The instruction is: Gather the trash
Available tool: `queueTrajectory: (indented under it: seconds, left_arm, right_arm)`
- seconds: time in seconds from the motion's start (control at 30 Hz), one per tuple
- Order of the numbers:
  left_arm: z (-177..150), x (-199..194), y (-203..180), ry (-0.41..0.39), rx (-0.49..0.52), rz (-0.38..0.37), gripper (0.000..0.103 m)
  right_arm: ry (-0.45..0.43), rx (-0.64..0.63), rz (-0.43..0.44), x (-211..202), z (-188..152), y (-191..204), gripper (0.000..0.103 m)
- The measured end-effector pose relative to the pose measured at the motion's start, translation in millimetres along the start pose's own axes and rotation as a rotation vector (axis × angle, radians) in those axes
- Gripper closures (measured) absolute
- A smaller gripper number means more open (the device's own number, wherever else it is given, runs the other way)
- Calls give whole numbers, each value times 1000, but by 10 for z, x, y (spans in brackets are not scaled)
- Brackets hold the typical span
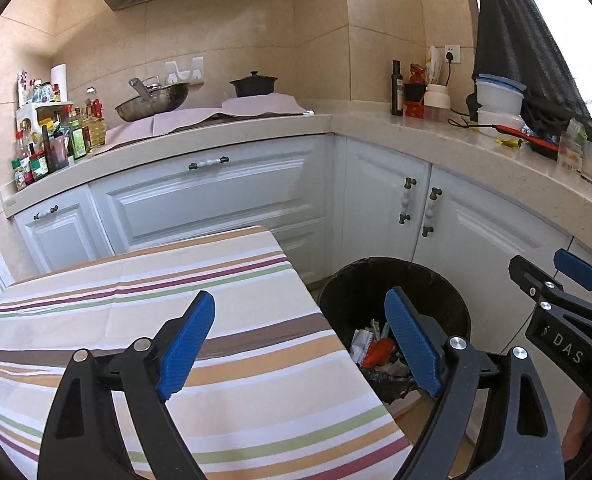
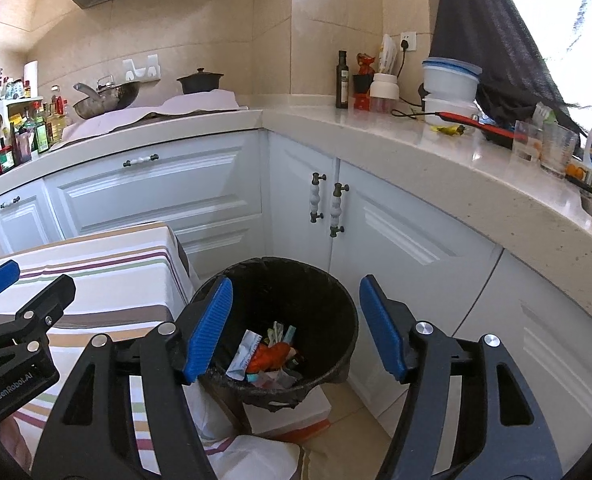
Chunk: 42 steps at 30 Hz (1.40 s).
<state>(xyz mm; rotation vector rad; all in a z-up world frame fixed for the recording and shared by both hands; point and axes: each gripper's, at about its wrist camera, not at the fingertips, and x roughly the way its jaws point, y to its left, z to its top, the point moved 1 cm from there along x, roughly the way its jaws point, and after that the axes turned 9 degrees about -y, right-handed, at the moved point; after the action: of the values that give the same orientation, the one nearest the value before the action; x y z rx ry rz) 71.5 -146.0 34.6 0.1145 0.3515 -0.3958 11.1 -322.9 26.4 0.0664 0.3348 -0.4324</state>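
A black-lined trash bin [image 2: 336,312] stands on the floor beside the striped table; in the left wrist view the bin [image 1: 344,300] is at lower right. Trash [image 2: 269,354] lies in its bottom: an orange wrapper, white paper and small scraps, also seen in the left wrist view [image 1: 376,350]. My left gripper [image 1: 300,340] is open and empty above the table's right edge. My right gripper [image 2: 296,324] is open and empty, directly above the bin's mouth. The right gripper shows at the right edge of the left wrist view [image 1: 552,276]; the left gripper shows at the left of the right wrist view [image 2: 27,284].
The table with a striped cloth [image 1: 155,300] fills the lower left. White cabinets [image 2: 396,232] and an L-shaped counter [image 2: 456,160] sit behind the bin. The counter carries a wok [image 1: 151,102], a black pot [image 1: 253,84], bottles, containers and glasses.
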Motion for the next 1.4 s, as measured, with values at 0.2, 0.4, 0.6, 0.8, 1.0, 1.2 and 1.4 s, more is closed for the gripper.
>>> queueTrajectory:
  seconds: [0.2,0.4,0.6,0.8,1.0,1.2,1.4]
  left_arm:
    - [7,-68,25,-10,-3,-3,19]
    - [12,-100,44,-17,-10,-2,19]
    - [-2,-102,58,-15,-13,-4,19]
    - [-22,-96,52,-12,-16,-4,19]
    - [-29,-94,57,-10,-19,-4,19]
    - [-37,-89,57,-9,-21,-1,19]
    - [-38,-92,60,-9,-21,-2,19]
  right_arm:
    - [-15,-9,-1,-107,12,26,39]
    - [-26,-14,0,-143,34,26,39]
    - [-27,-15,-1,-154,21,27,39]
    - [-24,-17,-1,-164,11,23,39]
    - [-24,-17,-1,-164,10,26,39]
    - [-24,-19,-1,-165,11,28,39]
    - [-24,-18,-1,-166,13,32,39]
